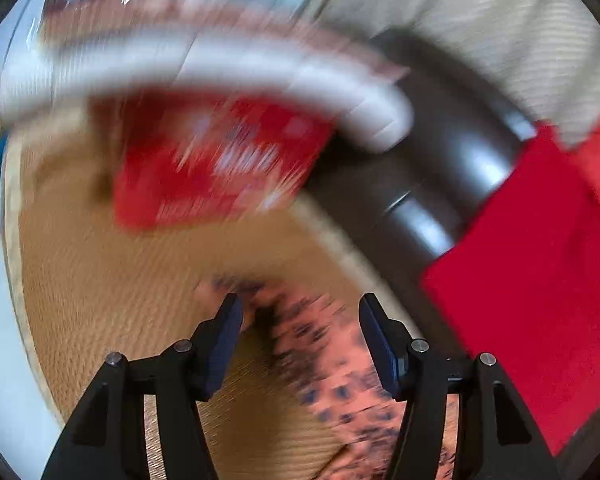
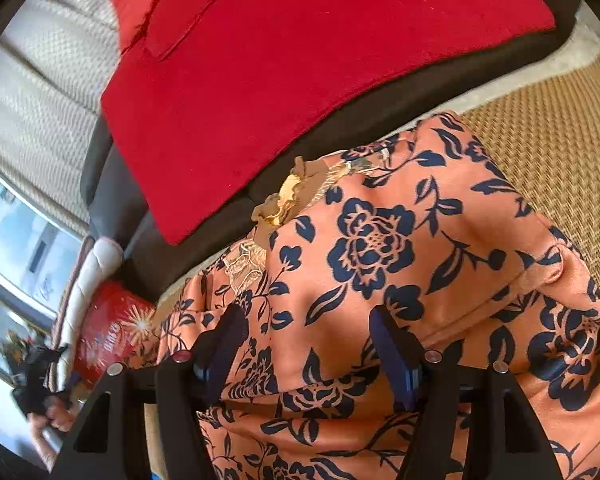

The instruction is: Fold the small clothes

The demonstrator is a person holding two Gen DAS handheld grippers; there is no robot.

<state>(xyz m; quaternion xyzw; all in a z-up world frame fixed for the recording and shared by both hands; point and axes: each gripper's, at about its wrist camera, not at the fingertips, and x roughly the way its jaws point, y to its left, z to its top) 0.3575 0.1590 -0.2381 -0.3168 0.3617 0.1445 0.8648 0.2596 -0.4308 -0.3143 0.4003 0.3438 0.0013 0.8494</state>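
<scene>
An orange garment with a dark blue flower print (image 2: 400, 264) lies bunched on a woven tan mat (image 2: 548, 120); gold lace trim (image 2: 288, 196) shows at its upper edge. My right gripper (image 2: 308, 332) is open just above the cloth, holding nothing. In the blurred left wrist view the same garment (image 1: 324, 352) lies on the mat (image 1: 120, 272). My left gripper (image 1: 300, 320) is open over the garment's end, holding nothing.
A red cloth (image 2: 300, 60) covers a dark sofa edge (image 2: 116, 200), also seen in the left wrist view (image 1: 540, 280). A red patterned bag (image 1: 220, 164) and a white cushion (image 1: 260, 68) lie beyond the mat. Another gripper in a hand (image 2: 40, 392) shows far left.
</scene>
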